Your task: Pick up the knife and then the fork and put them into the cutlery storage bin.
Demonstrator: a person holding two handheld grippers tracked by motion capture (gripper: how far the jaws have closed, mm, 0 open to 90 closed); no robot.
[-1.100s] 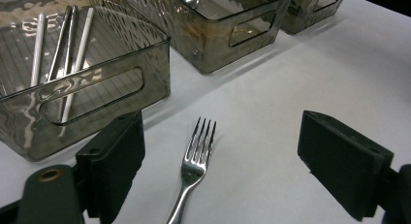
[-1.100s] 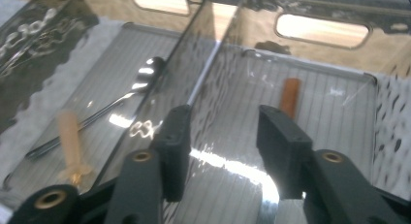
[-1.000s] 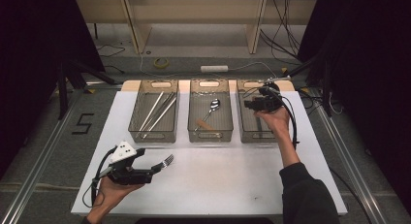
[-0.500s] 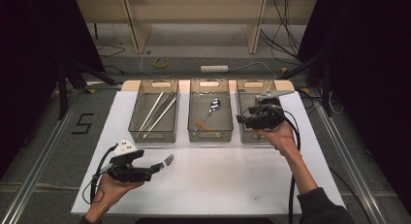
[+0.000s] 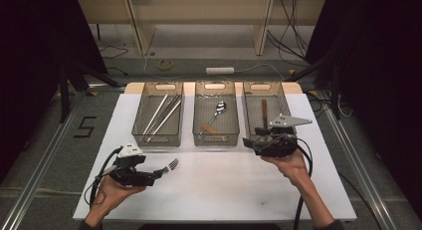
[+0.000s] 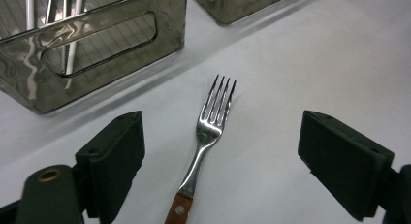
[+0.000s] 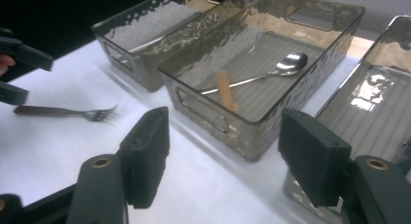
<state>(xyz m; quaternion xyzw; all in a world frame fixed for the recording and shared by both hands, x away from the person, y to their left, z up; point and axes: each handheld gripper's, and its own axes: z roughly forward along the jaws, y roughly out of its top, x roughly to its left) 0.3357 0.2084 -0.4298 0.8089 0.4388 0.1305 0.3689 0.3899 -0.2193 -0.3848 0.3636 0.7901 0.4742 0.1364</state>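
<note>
The right claw (image 5: pixel 249 142), jaws apart and empty, has drawn back from the right bin (image 5: pixel 251 109); the left claw (image 5: pixel 158 174), also apart, straddles the fork (image 6: pixel 209 132) lying on the table (image 5: pixel 234 185), likely next to sort

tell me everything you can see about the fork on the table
The fork has a shiny metal head with four tines and a slim neck that runs into a reddish-brown wooden handle with a metal rivet. It lies flat on the white table, in front of the leftmost bin, tines pointing away from the left gripper. The open jaws stand on either side of its handle; nothing grips it, and whether they touch it cannot be told.
</note>
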